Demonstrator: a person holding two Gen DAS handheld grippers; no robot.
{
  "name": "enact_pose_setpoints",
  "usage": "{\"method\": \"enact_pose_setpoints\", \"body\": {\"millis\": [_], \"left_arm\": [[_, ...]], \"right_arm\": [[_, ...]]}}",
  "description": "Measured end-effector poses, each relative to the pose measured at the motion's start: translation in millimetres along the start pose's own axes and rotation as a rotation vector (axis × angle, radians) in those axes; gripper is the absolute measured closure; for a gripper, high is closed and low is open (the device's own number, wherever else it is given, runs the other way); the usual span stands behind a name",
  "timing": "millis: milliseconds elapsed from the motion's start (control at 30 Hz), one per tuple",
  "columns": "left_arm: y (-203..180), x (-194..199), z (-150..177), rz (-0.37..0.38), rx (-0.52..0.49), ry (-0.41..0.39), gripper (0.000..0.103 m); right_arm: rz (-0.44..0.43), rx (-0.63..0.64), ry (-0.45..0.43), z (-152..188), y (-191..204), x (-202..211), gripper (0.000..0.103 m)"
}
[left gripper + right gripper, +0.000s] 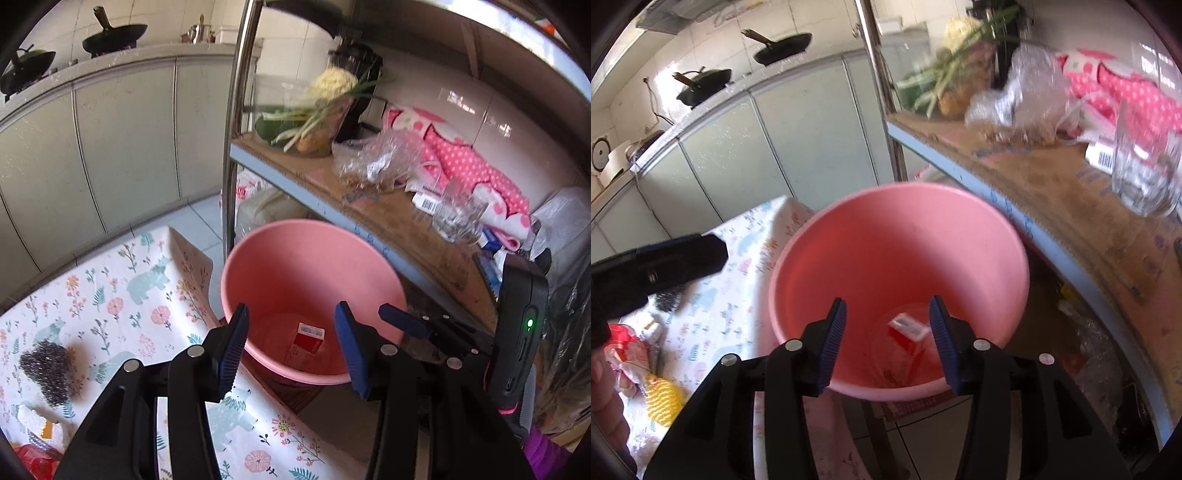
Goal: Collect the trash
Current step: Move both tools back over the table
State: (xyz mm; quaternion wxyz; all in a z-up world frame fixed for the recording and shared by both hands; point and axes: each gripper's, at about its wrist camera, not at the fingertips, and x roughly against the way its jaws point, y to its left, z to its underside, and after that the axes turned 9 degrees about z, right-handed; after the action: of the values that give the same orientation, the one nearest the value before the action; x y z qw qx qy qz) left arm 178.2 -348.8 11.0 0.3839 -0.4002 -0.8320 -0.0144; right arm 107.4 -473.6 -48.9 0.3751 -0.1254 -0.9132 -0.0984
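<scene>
Both grippers are held over the pink bucket (314, 269), which stands on the floor between the table edge and the metal shelf (388, 218). The left gripper (291, 347) is seen with its blue-padded jaws spread fairly wide, and nothing is caught between them; only the bucket's inside is framed in the gap. The right gripper (888, 341) is likewise seen with its jaws parted, nothing pressed by the pads.

At the bottom of the bucket a small red and white carton (908, 330) is lying, a barcode label showing on its upper end; a clear film or wrapper seems to be lying around it, though that cannot be told for sure. In the left view the same carton is seen low in the bucket, between the two fingers but well below them.

On the table, the floral tablecloth (122, 295) is draped over the near edge just beside the bucket. More rubbish is left on it: a steel wool scourer (46, 369), a torn white scrap with an orange bit (40, 424), a red wrapper (622, 338) at the corner, and a yellow mesh item (663, 400).

On the shelf a clear glass (458, 218), a crumpled clear plastic bag (373, 158) and a pink dotted cloth (465, 162) are seen, with green onions (314, 118) further back. Part of the left gripper's black body is caught at the left edge of the right view
</scene>
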Motion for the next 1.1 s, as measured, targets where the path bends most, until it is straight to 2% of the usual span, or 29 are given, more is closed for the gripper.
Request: {"method": "enact_pose_setpoints", "body": {"millis": [300,533,633,867,1100], "left_arm": [[-12.2,88.3,-0.6,-0.035,-0.054,-0.180,0.052],[-0.4,167.0,14.5,-0.101,-0.074,-0.279,0.046],[12.4,202.0,24.7,-0.144,-0.061,-0.319,0.045],[45.4,275.2,58.9,-0.279,-0.016,-0.394,0.043],[89.7,326.9,110.4,-0.406,0.079,-0.410,0.042]], "right_arm": [[-0.054,0.064,-0.182,-8.8,31.9,78.7,0.055],[-0.135,0.119,-0.269,-5.4,63.7,130.8,0.055],[-0.180,0.146,-0.276,-1.0,80.1,144.1,0.055],[-0.290,0.234,-0.218,19.4,116.6,155.5,0.055],[-0.356,0.335,-0.140,46.1,142.6,156.3,0.055]]}}
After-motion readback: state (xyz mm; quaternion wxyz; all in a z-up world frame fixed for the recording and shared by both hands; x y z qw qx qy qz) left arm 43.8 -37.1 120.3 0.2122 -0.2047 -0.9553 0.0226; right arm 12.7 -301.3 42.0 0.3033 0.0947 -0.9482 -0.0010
